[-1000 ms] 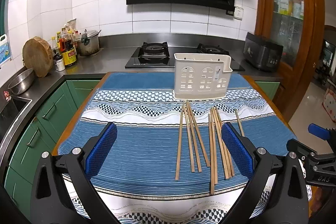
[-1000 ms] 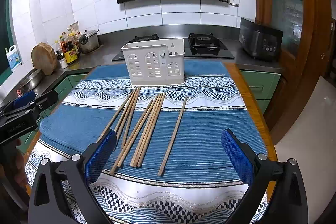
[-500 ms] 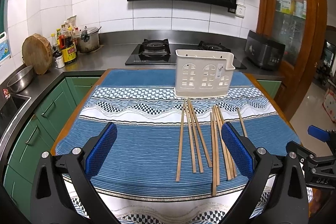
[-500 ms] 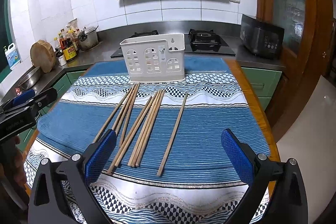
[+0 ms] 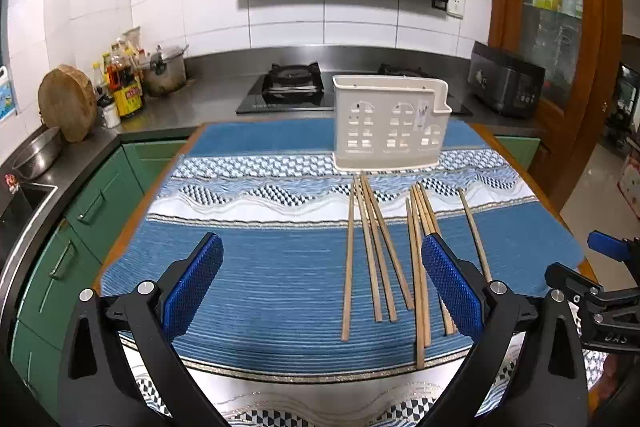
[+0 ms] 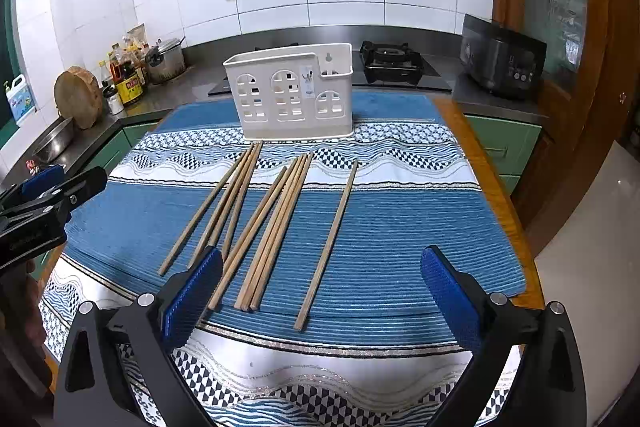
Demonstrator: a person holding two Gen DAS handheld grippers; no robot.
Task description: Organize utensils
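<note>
Several wooden chopsticks [image 5: 376, 247] lie side by side on the blue patterned cloth [image 5: 260, 267], pointing toward a white plastic utensil holder [image 5: 390, 123] that stands upright at the far side. They also show in the right wrist view [image 6: 276, 223], with one chopstick [image 6: 328, 247] lying apart on the right, in front of the holder [image 6: 292, 95]. My left gripper [image 5: 322, 287] is open and empty, above the near edge of the cloth. My right gripper [image 6: 322, 287] is open and empty, with the single chopstick between its fingers' lines.
The table's wooden edge [image 6: 492, 187] runs along the right. Behind it are a gas stove [image 5: 292, 87], a pot [image 5: 164, 71], sauce bottles [image 5: 124, 83], a round chopping board [image 5: 66, 103], a metal bowl [image 5: 36, 151] and a black appliance [image 5: 504, 87].
Both grippers have moved slightly forward and lower toward the chopsticks. Nothing on the table has moved; both grippers stay open.
</note>
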